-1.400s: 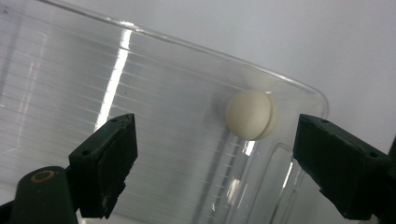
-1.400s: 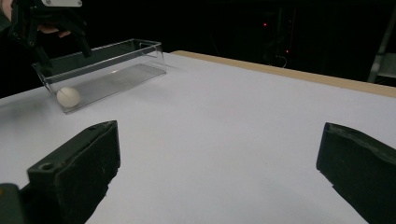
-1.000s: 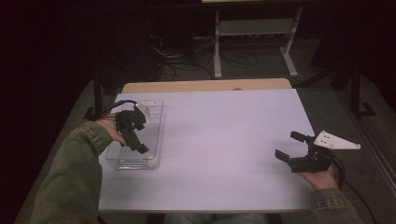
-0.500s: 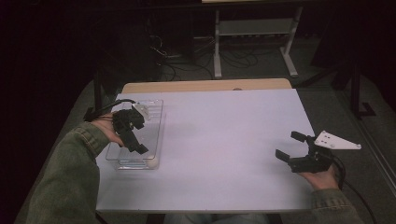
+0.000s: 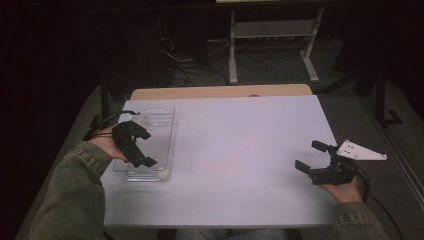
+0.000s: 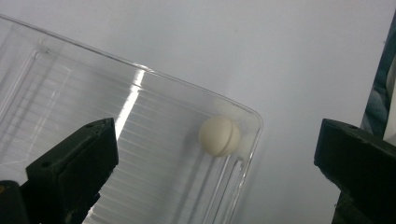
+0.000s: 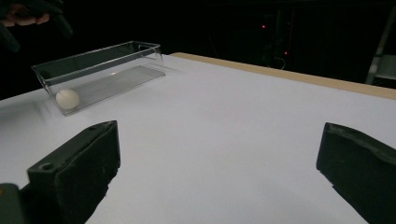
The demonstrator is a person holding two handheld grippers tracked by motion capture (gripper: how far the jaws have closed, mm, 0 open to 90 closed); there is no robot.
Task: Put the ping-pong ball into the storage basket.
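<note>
my left tongs (image 5: 134,146) released above the clear tray (image 5: 169,122) | white ball (image 6: 219,136) in its corner at 1 o'clock | my right tongs (image 5: 315,159) released, empty, over the counter (image 5: 240,150)

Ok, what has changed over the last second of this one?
Hardly anything. The left tool still hovers open over the clear tray, perhaps shifted a touch. The white ball stays in the tray's near corner, untouched. The right tool stays open at the table's right side.

A dim room: grey floor (image 5: 350,107), white metal shelf frame (image 5: 272,35), tangled floor cables (image 5: 195,55).
</note>
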